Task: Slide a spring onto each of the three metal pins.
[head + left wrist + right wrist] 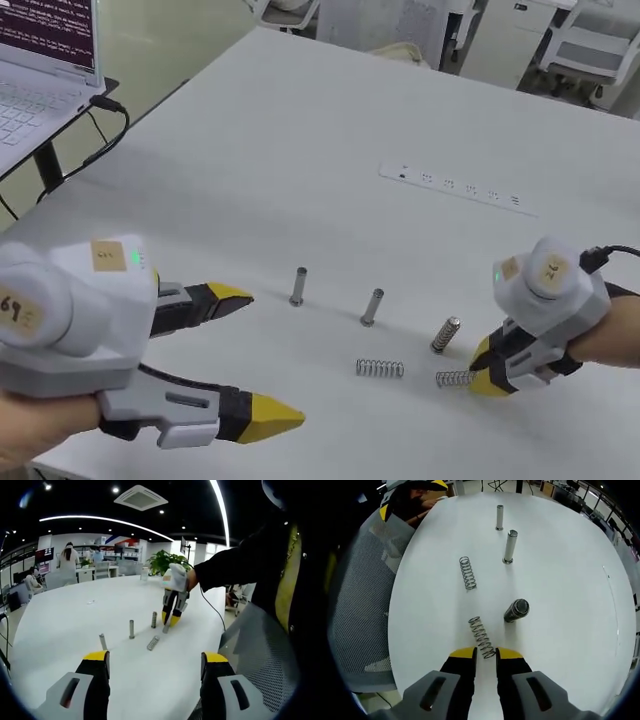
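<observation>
Three short metal pins stand in a row on the white worktop (300,150). The left pin (298,285) and the middle pin (372,306) are bare. The right pin (446,334) already wears a fitted spring (516,609). Two more springs lie flat in front of the row. The loose spring (380,368) is near the middle pin, and the other spring (452,378) has its end between the tips of the right gripper (485,653).

Handwritten "69" on a tan sticker (20,312) atop the left gripper (270,355). Scrawls on two labels (552,268) of the right gripper (482,372), illegible. Lines of text on the laptop screen (50,30), too small to read.
</observation>
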`<state>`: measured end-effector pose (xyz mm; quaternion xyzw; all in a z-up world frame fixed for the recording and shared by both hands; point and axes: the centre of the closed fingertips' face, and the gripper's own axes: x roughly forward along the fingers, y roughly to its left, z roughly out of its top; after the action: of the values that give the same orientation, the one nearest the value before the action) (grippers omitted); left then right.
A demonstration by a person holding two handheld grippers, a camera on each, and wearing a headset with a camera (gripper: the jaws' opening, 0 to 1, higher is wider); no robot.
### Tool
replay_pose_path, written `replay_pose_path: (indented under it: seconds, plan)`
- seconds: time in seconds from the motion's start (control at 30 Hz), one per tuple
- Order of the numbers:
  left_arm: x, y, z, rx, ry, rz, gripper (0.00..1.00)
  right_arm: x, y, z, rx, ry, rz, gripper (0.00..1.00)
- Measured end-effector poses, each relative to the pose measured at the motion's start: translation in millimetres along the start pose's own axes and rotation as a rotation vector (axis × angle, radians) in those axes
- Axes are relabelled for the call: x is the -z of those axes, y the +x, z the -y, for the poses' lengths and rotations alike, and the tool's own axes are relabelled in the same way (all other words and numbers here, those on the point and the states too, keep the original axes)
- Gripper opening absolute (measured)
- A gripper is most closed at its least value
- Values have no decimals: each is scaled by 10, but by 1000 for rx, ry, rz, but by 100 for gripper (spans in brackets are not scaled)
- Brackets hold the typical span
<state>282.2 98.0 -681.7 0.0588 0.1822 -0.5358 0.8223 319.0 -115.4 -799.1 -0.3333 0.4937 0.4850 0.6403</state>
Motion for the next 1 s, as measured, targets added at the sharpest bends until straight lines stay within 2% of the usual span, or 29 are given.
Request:
replay_pose_path:
  seconds: [0.3, 0.57, 1.0]
  plan:
    - [-3, -1, -24, -4, -4, 4, 70, -2, -3, 15, 28, -65, -5, 10]
    - [-1, -2, -12, -2, -5, 6, 69, 6, -17, -11, 33, -84, -7, 10]
    - [-41, 47, 123, 35, 10, 5, 67, -53, -136, -150, 36, -73, 6, 9]
